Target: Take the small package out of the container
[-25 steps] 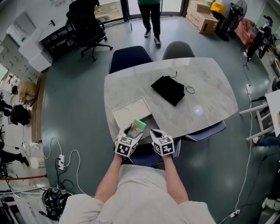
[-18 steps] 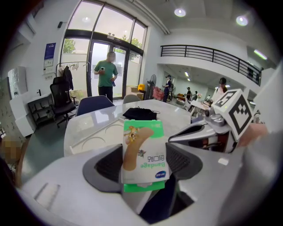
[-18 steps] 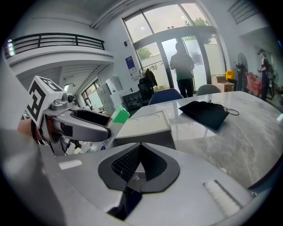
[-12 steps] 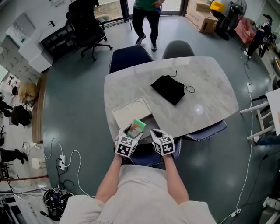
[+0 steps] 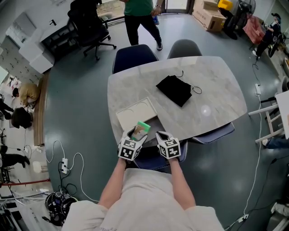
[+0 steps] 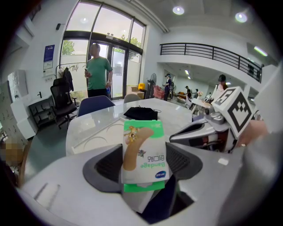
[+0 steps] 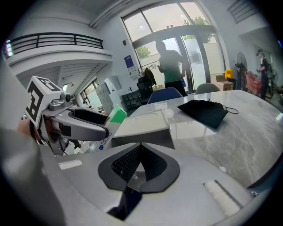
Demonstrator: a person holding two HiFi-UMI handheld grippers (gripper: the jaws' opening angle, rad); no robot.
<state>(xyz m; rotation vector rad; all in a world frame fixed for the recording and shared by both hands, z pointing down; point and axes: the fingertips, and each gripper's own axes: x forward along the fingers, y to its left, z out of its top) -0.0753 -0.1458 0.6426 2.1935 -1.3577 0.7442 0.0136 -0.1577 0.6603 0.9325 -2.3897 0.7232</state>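
A small green-and-white bandage package (image 6: 143, 152) stands upright between the jaws of my left gripper (image 6: 143, 170), which is shut on it. In the head view the package (image 5: 142, 129) is lifted just above the table's near-left edge, in front of the white box container (image 5: 135, 113). My right gripper (image 5: 160, 136) is close beside it on the right. Its pads (image 7: 132, 163) are pressed together with nothing between them. From the right gripper view the package's green end (image 7: 117, 114) shows beside the left gripper (image 7: 84, 123).
A black drawstring pouch (image 5: 175, 90) lies mid-table on the marble top (image 5: 212, 103). Two chairs (image 5: 135, 58) stand at the far side, and a person in a green top (image 5: 140, 13) walks behind them. Cables lie on the floor (image 5: 63, 164) at left.
The person in green has walked leftward and closer behind the chairs. Both grippers and the held package have barely moved.
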